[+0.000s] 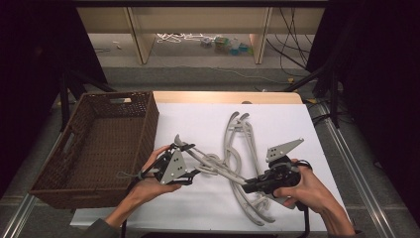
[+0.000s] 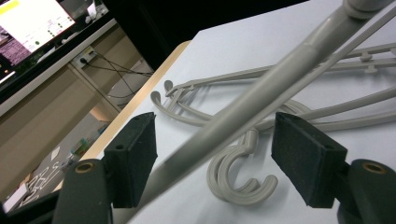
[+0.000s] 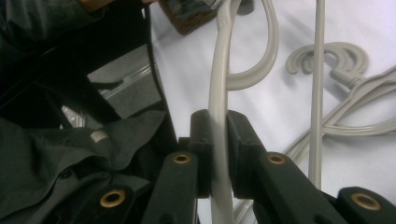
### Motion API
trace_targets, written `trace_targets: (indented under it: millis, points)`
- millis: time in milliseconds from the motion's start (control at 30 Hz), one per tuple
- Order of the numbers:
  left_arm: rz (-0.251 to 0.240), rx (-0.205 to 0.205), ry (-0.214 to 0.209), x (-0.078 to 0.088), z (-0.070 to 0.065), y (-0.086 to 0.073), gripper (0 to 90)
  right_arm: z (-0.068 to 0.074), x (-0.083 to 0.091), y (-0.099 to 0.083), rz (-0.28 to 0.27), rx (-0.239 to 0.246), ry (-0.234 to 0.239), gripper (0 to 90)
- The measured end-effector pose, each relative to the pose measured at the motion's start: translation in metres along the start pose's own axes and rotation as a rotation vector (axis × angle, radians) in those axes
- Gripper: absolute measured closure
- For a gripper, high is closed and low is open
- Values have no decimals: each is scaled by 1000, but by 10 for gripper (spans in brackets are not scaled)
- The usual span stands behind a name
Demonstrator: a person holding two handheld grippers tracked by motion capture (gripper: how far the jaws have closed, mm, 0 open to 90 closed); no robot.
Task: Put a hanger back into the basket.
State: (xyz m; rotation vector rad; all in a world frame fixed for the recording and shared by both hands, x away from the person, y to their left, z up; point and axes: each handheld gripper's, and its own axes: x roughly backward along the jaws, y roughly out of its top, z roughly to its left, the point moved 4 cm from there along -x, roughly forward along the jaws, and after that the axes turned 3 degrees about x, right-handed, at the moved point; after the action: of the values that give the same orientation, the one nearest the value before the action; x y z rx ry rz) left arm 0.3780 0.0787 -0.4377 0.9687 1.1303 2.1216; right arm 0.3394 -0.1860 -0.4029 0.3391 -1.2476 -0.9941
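Several grey plastic hangers [image 1: 241,130] lie tangled on the white table [image 1: 198,116]. One grey hanger [image 1: 218,171] is raised off the pile and slants from my right gripper [image 1: 249,186] up to my left gripper [image 1: 186,159]. My right gripper [image 3: 218,140] is shut on this hanger's arm [image 3: 219,93], with both pads pressed on it. In the left gripper view, my left gripper [image 2: 217,158] stands open around the hanger's other arm [image 2: 243,105]. That arm runs between the pads [image 2: 135,156] close to the left one, with a wide gap to the right pad.
A dark wicker basket [image 1: 148,124] stands at the table's left edge beside my left hand. More hanger hooks [image 2: 238,184] lie on the table under the raised hanger. The table's far wooden edge [image 1: 223,96] borders a floor with cables. A lit monitor [image 2: 28,28] stands beyond the table.
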Motion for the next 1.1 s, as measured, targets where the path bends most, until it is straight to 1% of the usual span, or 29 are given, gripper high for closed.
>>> trace_targets:
  millis: [33,67,133,167,200,233,267,333,367,400,433,500,533,567,600,633,667,700,733,767,833,867,900,967,1033,1100]
  points:
    - [0,0,0,0,0,0,351,1,-1,0,1,2,0,825]
    - [-8,-26,-32,1,1,1,366,1,-1,0,6,3,9,825]
    - [-7,-35,-73,1,-2,0,437,1,-2,0,3,8,10,825]
    - [-7,-35,-73,1,-2,0,448,1,-2,0,5,13,16,825]
    - [-10,-56,-81,1,-2,0,460,1,-2,0,5,12,18,825]
    - [-9,-60,-90,1,-2,0,476,1,-2,0,4,14,20,825]
    - [-11,-71,-118,1,-3,0,501,1,-2,0,4,11,30,825]
    - [-9,-100,-135,1,-4,0,536,0,-2,-2,8,17,29,825]
    - [-9,-100,-135,1,-4,0,557,0,-2,-2,8,17,29,825]
    - [0,-126,-166,3,-5,0,580,0,-3,-3,9,19,35,824]
    - [-2,-142,-182,3,-6,0,604,-1,-2,-4,19,18,47,824]
    - [11,-183,-208,4,-7,0,641,-2,-3,-6,24,29,54,824]
    - [17,-212,-217,4,-8,1,655,-3,-3,-6,27,35,56,824]
    - [17,-212,-217,4,-8,1,670,-3,-4,-7,30,46,59,824]
    - [25,-250,-242,5,-10,1,684,-3,-3,-7,36,45,60,825]
    - [25,-250,-242,5,-10,1,694,-3,-3,-8,42,52,66,825]
    - [25,-272,-265,6,-12,1,700,-3,-3,-8,45,58,69,825]
    - [25,-272,-265,6,-12,1,706,-3,-3,-9,47,59,72,825]
    - [29,-286,-274,6,-13,1,710,-3,-3,-9,49,59,76,825]
    - [29,-286,-274,6,-13,1,717,-4,-3,-9,47,58,78,825]
    - [52,-324,-299,7,-16,0,732,-5,-4,-10,51,56,88,824]
    - [52,-324,-299,7,-16,0,741,-5,-4,-10,51,56,88,824]
    - [60,-331,-310,7,-17,-1,741,-7,-5,-11,51,56,92,824]
    - [70,-362,-324,6,-19,-2,763,-10,-4,-12,36,66,95,821]
    - [74,-379,-326,6,-21,-2,776,-10,-2,-11,33,79,88,819]
    - [77,-380,-327,6,-22,-1,782,-9,1,-10,29,88,84,815]
